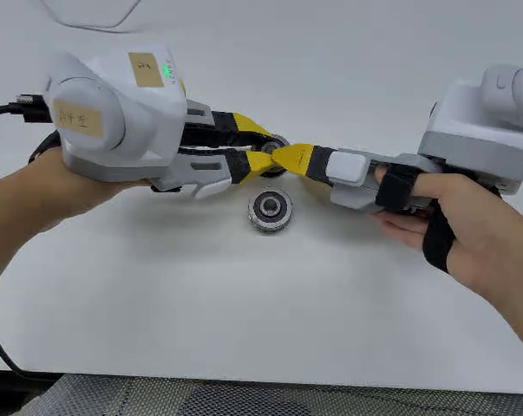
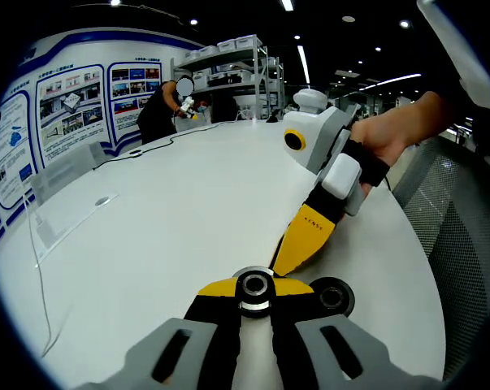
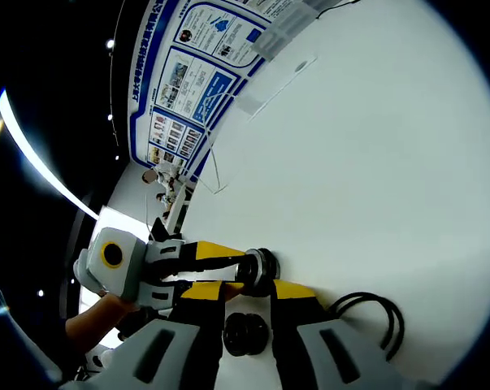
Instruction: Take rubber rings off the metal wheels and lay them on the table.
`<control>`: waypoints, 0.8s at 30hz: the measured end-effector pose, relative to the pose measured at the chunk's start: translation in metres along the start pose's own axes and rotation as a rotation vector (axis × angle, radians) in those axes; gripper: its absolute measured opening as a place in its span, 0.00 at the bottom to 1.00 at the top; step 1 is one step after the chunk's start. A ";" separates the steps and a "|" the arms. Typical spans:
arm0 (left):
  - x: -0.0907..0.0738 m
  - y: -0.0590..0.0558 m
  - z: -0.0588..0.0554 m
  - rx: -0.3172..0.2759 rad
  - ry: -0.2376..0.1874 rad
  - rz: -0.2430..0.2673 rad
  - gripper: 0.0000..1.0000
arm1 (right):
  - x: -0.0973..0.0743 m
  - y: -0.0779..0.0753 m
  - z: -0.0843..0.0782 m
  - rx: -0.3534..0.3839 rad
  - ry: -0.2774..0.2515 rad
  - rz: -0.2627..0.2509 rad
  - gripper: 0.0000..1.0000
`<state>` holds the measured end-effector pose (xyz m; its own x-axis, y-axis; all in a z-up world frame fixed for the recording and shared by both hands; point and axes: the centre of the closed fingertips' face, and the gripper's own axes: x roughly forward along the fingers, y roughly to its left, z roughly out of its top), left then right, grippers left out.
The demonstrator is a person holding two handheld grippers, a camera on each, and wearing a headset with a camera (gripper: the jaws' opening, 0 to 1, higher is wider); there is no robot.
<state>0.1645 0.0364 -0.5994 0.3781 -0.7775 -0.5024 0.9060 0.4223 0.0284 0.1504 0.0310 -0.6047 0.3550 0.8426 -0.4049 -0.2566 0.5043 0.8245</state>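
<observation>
White table (image 1: 244,303) | left gripper (image 1: 263,147) clamps wheel (image 2: 254,291) | right gripper (image 1: 291,158) touching it, closure unclear

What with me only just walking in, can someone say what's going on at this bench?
A person works over a white table with a gripper in each hand. The left gripper is shut on a metal wheel. The right gripper has its yellow tips at that wheel's rim; whether it has hold of the rubber ring is unclear. A second wheel lies on the table beside them, nearer the person.
</observation>
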 end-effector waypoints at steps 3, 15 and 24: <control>0.000 0.000 0.000 0.000 0.000 -0.001 0.12 | 0.000 0.002 -0.001 0.004 -0.002 0.003 0.23; 0.000 0.000 0.000 0.001 0.002 0.003 0.12 | 0.000 0.003 0.004 -0.017 -0.062 -0.007 0.23; -0.001 0.000 0.000 -0.001 -0.001 0.004 0.12 | 0.002 0.002 0.004 -0.013 -0.052 0.001 0.21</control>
<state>0.1642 0.0369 -0.5994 0.3816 -0.7764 -0.5016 0.9045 0.4255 0.0295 0.1546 0.0326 -0.6024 0.4011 0.8324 -0.3824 -0.2682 0.5059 0.8198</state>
